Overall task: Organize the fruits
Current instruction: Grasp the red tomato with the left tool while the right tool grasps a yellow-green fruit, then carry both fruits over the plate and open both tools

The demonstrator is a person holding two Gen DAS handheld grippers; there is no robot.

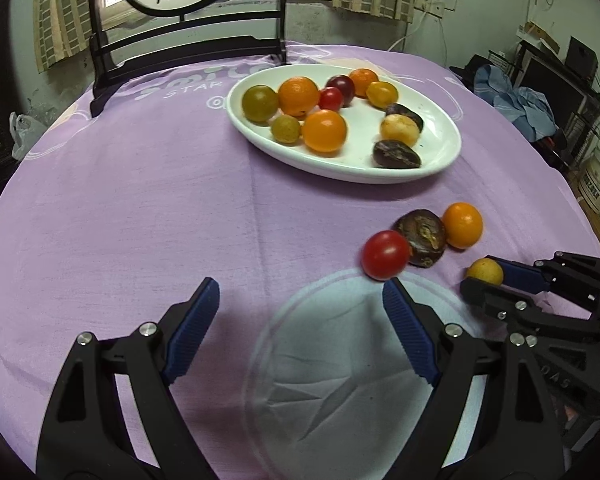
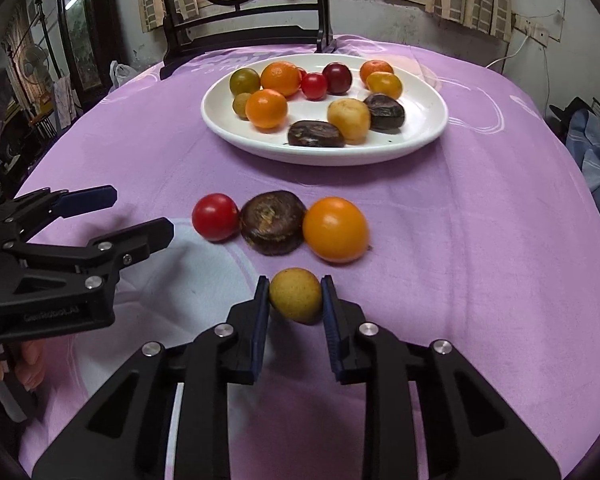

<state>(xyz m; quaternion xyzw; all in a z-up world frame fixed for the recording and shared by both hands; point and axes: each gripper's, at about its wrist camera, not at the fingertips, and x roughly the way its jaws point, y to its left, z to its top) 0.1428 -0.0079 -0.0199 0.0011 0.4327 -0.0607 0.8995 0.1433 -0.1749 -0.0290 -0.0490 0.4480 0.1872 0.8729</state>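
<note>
White print on the purple cloth [image 1: 140, 208] reads "STAR" under larger rounded letters, partly hidden by the plate [image 2: 428, 128]; the rest cannot be made out. Moulded lettering on the left gripper's [image 1: 300, 312] body is too blurred to read. The cloth is soft and creased, with a pale round patch near the grippers. The plate is glossy white, oval, holding smooth orange, red, green and wrinkled dark fruits. On the cloth before it lie a red tomato [image 2: 215, 216], a wrinkled dark fruit [image 2: 273, 222] and an orange fruit [image 2: 335, 229], touching in a row. The right gripper [image 2: 296, 300] pinches a small, dull yellow fruit [image 2: 296, 300] between ribbed blue pads. The left gripper's jaws are spread, with nothing between them.
</note>
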